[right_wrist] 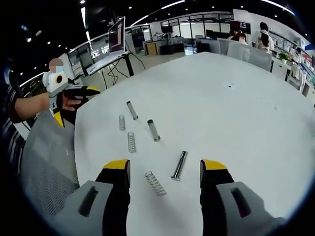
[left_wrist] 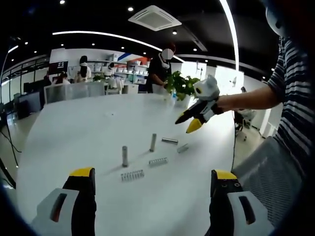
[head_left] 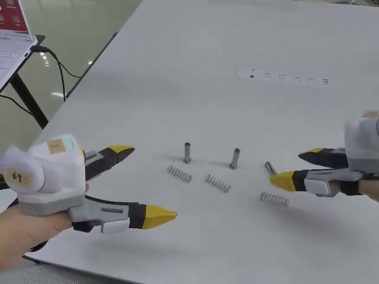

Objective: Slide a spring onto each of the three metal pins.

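Two metal pins stand upright on the white table: the left pin (head_left: 187,152) (left_wrist: 125,156) (right_wrist: 132,110) and the middle pin (head_left: 235,158) (left_wrist: 153,142) (right_wrist: 153,130). A third pin (head_left: 270,168) (left_wrist: 170,141) (right_wrist: 178,165) lies on its side. Three springs lie loose in front of them: left spring (head_left: 179,174) (left_wrist: 132,175) (right_wrist: 121,122), middle spring (head_left: 217,183) (left_wrist: 158,161) (right_wrist: 131,141), right spring (head_left: 274,199) (left_wrist: 182,148) (right_wrist: 155,183). My left gripper (head_left: 148,183) (left_wrist: 150,179) is open, left of the parts. My right gripper (head_left: 290,168) (right_wrist: 165,169) is open, just right of the lying pin.
A white power strip (head_left: 283,77) lies farther back on the table. A laptop (head_left: 13,35) with a black cable sits on a stand beyond the table's left edge. People and desks fill the room behind.
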Action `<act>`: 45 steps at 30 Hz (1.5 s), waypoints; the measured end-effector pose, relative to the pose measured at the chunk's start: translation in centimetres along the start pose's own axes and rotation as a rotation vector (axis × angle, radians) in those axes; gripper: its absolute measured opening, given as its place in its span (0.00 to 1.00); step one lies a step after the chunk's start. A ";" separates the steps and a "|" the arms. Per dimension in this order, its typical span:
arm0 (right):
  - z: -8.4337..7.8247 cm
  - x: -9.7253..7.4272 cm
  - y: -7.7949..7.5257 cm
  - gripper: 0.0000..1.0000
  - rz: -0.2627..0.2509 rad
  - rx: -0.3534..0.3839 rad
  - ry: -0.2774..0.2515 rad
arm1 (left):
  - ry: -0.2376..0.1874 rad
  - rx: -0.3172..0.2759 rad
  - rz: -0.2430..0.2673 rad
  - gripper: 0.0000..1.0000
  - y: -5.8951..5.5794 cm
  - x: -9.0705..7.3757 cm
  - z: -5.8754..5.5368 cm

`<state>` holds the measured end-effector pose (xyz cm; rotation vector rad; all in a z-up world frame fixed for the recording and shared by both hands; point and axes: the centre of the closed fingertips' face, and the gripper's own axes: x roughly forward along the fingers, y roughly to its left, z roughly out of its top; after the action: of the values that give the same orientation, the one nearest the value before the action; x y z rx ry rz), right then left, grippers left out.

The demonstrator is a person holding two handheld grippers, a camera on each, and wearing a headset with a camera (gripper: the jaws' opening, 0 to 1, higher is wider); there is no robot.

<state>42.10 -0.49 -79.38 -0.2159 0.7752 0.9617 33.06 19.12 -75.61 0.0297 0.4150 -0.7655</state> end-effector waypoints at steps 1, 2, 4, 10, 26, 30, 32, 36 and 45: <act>0.0 0.1 -0.1 0.54 0.001 0.005 0.007 | 0.000 -0.001 0.000 0.95 0.0 0.0 0.0; 0.0 0.3 -0.2 0.52 0.000 0.009 0.009 | 0.000 -0.001 0.000 0.95 0.0 0.0 0.0; 0.2 0.6 -0.5 0.51 -0.004 0.025 0.014 | -0.001 -0.002 0.001 0.95 0.0 0.0 0.0; 0.4 1.3 -1.2 0.46 -0.010 0.059 0.043 | 0.000 -0.004 -0.001 0.95 0.0 0.1 -0.1; 0.0 3.8 -2.8 0.28 -0.048 0.100 0.132 | 0.003 -0.009 0.002 0.95 0.1 0.1 -0.3; -0.4 4.4 -3.0 0.24 -0.049 0.105 0.153 | 0.003 -0.012 0.005 0.94 0.2 0.1 -0.3; -0.7 4.6 -3.3 0.24 -0.061 0.109 0.167 | 0.005 -0.011 0.004 0.94 0.2 0.1 -0.4; -1.3 5.0 -3.4 0.20 -0.063 0.128 0.194 | 0.005 -0.011 0.002 0.94 0.2 0.2 -0.3; -1.8 5.6 -3.9 0.14 -0.087 0.146 0.226 | 0.012 -0.012 0.006 0.94 0.4 0.1 -0.4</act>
<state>46.17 0.07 -85.16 -0.2318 1.0311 0.8033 33.22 19.41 -76.10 0.0246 0.4305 -0.7570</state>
